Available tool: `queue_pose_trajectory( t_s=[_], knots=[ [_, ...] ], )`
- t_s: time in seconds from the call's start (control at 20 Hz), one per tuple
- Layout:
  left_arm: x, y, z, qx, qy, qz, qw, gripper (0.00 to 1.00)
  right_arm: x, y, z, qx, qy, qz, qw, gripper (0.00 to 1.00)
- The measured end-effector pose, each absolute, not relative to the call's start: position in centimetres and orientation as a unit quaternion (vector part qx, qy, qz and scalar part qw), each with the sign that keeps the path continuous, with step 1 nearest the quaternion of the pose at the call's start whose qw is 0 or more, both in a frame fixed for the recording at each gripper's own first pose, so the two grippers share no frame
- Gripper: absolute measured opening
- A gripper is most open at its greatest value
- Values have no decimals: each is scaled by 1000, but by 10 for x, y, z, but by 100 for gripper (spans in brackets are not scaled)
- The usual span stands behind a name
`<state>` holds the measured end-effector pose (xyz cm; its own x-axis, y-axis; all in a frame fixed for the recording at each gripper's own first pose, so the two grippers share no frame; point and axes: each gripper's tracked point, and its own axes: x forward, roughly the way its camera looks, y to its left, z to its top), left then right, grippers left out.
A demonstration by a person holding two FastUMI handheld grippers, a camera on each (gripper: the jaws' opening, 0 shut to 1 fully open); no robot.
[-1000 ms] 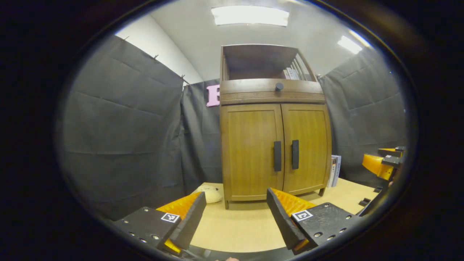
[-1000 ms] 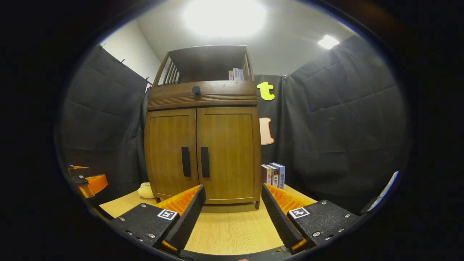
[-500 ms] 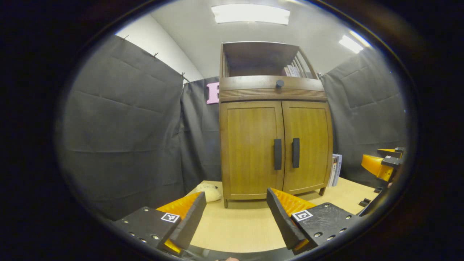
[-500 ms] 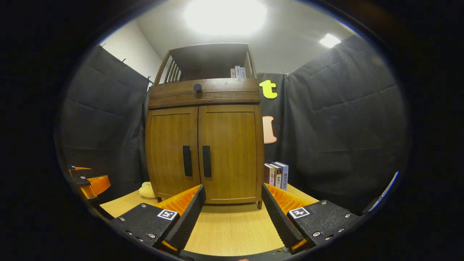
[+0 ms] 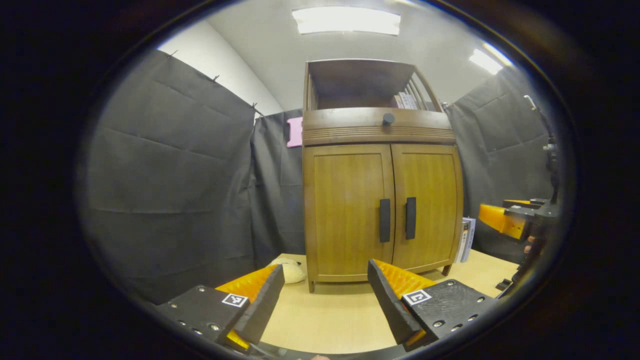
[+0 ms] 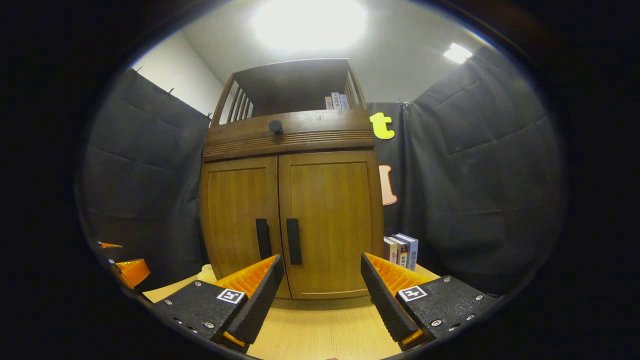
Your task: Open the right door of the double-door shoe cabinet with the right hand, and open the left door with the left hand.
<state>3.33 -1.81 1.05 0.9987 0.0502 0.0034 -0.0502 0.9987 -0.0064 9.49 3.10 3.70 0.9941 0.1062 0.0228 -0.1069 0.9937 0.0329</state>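
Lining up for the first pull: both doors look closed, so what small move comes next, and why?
Probably ease the right tool forward and a little left toward the right door's handle. Its fingers stand open, short of the cabinet, and that handle sits left of the gap between them.

We see a pale wood-grain worktop (image 5: 330, 320) carrying the shoe cabinet (image 5: 380, 200), which stands upright on short legs near the far edge. At the cabinet's left foot a small cream soft toy (image 5: 289, 269) lies on the worktop, just beside it. On the cabinet's right side we note a short row of books (image 6: 401, 250) standing upright on the worktop, close to the cabinet wall. In the right gripper view the same worktop (image 6: 325, 335) runs bare up to the cabinet's base (image 6: 325, 295).
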Motion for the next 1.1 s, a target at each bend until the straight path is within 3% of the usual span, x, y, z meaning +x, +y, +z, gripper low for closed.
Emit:
queue_pose_trajectory(
  t_s=[0.1, 0.15, 0.6, 0.65, 0.85, 0.9, 1.05, 1.1],
  knots=[
    [35, -16, 11, -3, -1, 34, 999, 100, 115, 37, 42, 16, -14, 61, 998, 95],
    [35, -14, 12, -1, -2, 39, 999, 96, 126, 40, 43, 17, -14, 65, 998, 93],
    [33, 1, 17, 8, 4, 98, 995, 96, 210, 70, 37, 34, -12, 95, 995, 93],
    [34, 4, 15, 9, 7, 105, 994, 100, 218, 73, 33, 33, -10, 96, 995, 93],
    [31, 12, 10, 10, 17, 130, 991, 100, 251, 83, 19, 35, 6, 100, 994, 93],
    [30, 14, 8, 11, 19, 135, 991, 96, 260, 87, 16, 39, 11, 101, 994, 93],
    [29, 23, 9, 16, 20, 152, 988, 100, 286, 95, 1, 46, 27, 105, 993, 94],
    [28, 28, 8, 18, 20, 158, 987, 96, 293, 98, -5, 47, 30, 105, 993, 94]
  ],
)
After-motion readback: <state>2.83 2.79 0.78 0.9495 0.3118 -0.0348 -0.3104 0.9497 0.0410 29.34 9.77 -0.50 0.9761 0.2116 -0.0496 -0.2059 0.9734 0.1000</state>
